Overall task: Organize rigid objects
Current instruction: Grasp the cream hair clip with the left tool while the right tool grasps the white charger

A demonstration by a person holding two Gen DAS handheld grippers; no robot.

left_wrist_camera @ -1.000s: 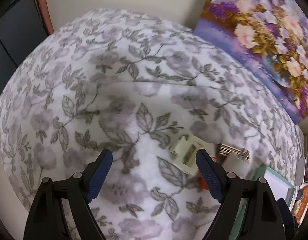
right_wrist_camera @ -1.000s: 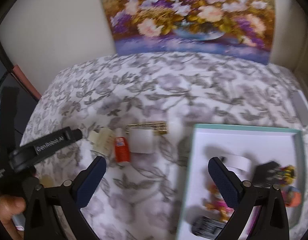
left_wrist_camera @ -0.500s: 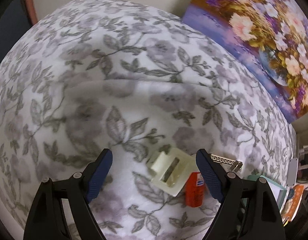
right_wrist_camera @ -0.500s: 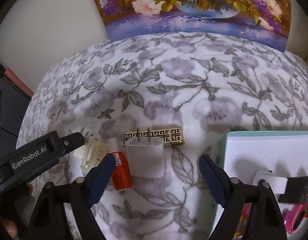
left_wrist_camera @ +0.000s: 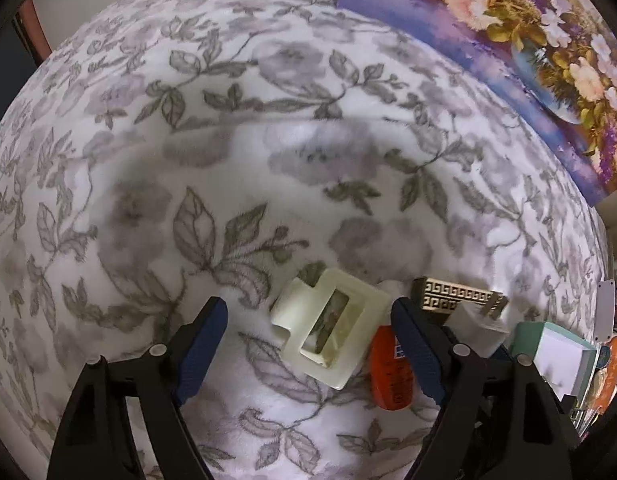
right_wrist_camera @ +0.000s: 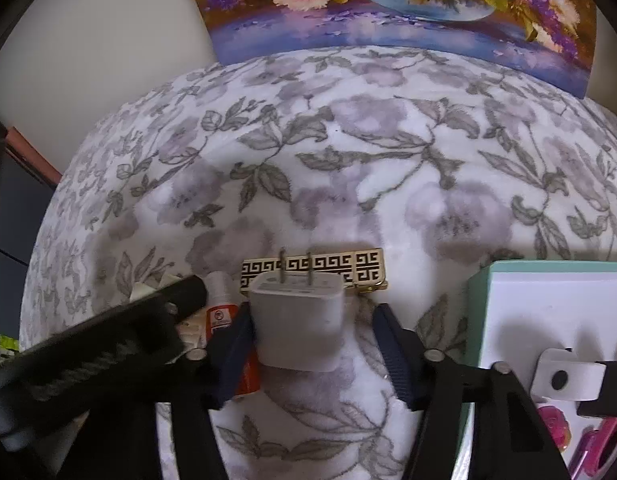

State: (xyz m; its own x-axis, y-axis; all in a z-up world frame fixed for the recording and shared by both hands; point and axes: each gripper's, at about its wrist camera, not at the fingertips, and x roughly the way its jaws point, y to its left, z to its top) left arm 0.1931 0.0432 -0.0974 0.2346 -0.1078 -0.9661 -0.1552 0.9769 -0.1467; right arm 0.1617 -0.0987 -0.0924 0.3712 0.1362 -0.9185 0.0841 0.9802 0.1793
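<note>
Between the wide, slightly closing jaws of my left gripper [left_wrist_camera: 308, 332] lies a cream plastic frame piece [left_wrist_camera: 328, 328] on the flowered cloth, and neither pad touches it. To its right are an orange bottle [left_wrist_camera: 388, 376], a gold patterned bar [left_wrist_camera: 452, 294] and a white plug charger [left_wrist_camera: 476, 328]. My right gripper [right_wrist_camera: 312, 344] is closing around the charger [right_wrist_camera: 298, 320]. Its left pad is at the charger's side and a gap remains at the right pad. The gold bar [right_wrist_camera: 312, 270] lies just behind the prongs. The orange bottle [right_wrist_camera: 220, 312] sits left of it.
A teal-rimmed white box [right_wrist_camera: 480, 300] stands at the right, holding a white piece [right_wrist_camera: 564, 376] and pink items. The left gripper's black body [right_wrist_camera: 108, 344] crowds the right view's left side. A flower painting [right_wrist_camera: 388, 0] leans against the back wall. The cloth [left_wrist_camera: 228, 140] stretches far and left.
Both grippers came down toward the row of objects. The right jaws narrowed from wide open to close around the charger. The cream piece now sits between the left fingers.
</note>
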